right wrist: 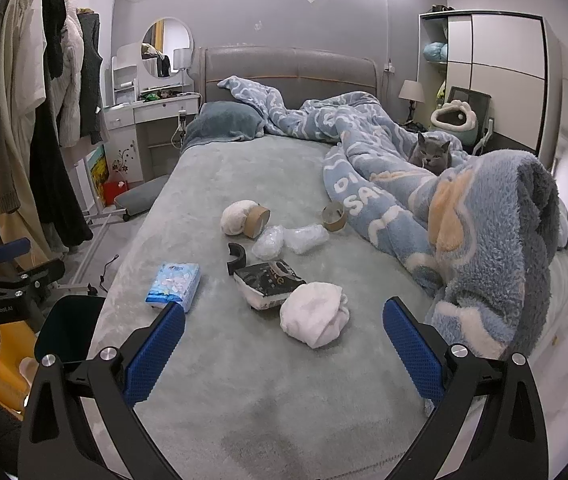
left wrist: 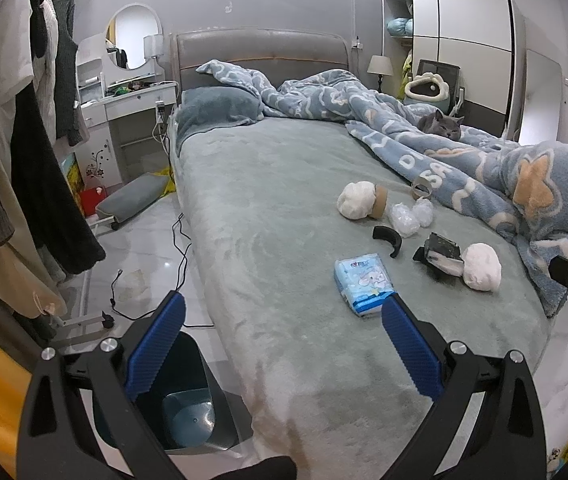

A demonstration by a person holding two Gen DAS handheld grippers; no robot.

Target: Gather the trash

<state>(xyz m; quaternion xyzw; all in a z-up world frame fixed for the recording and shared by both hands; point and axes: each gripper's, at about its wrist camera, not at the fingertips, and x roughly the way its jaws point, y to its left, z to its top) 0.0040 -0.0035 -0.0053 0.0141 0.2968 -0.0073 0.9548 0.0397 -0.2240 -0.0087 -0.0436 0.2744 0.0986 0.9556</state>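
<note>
Right wrist view: right gripper (right wrist: 284,332) fingers wide, empty, near the white wad (right wrist: 314,314) on the bed (right wrist: 243,400). Left gripper (left wrist: 284,328) likewise wide. Step: approach. Next: descend, close, carry to bin (left wrist: 187,400).

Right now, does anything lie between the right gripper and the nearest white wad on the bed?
Nothing visible does. The right gripper is open, and only bare bedsheet lies before the white wad; the black packet sits behind it.

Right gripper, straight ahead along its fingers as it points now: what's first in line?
Probably the white crumpled wad, lying just ahead between the open fingers of the right gripper; the black packet sits right behind it. Depth is uncertain.
</note>
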